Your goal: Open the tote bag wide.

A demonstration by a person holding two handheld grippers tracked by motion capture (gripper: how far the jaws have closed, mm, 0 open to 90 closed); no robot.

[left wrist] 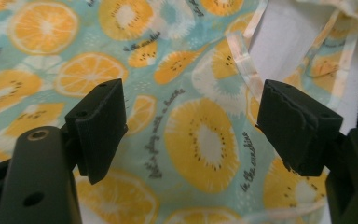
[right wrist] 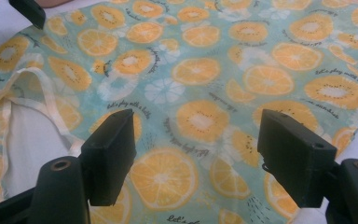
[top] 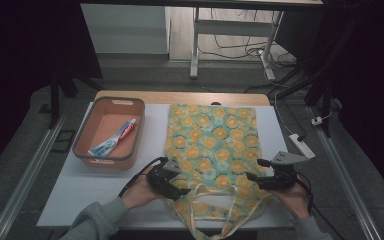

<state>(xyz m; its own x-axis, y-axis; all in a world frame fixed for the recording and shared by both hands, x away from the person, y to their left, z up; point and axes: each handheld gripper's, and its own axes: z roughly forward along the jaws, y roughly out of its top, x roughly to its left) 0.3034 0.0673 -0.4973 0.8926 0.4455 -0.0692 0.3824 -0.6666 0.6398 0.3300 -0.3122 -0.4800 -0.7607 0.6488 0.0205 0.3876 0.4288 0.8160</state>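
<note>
A cloth tote bag [top: 211, 145] lies flat on the white tabletop [top: 80, 187], printed all over with orange slices and kiwi-like rounds on a pale turquoise ground, with lines of dark cursive lettering between the fruit. Its long axis runs from the person's edge of the tabletop toward the far edge: the closed bottom points away from the person and the mouth with its pale cream handles [top: 215, 200] points back toward them, the handle loops spilling to the near edge. The bag sits right of centre, just beside an orange basket [top: 130, 107] that holds a toothpaste tube [top: 114, 140]. The left tongs [top: 172, 177] hang over the near left corner of the bag, by the handle; in the left gripper view their black jaws stand wide apart with the printed cloth [left wrist: 186, 135] showing between them and nothing gripped. The right tongs [top: 260, 177] hover at the bag's near right edge; in the right gripper view the jaws are likewise spread wide over the fabric [right wrist: 196, 121], pressing on nothing, with a strip of handle [right wrist: 42, 95] to their left.
</note>
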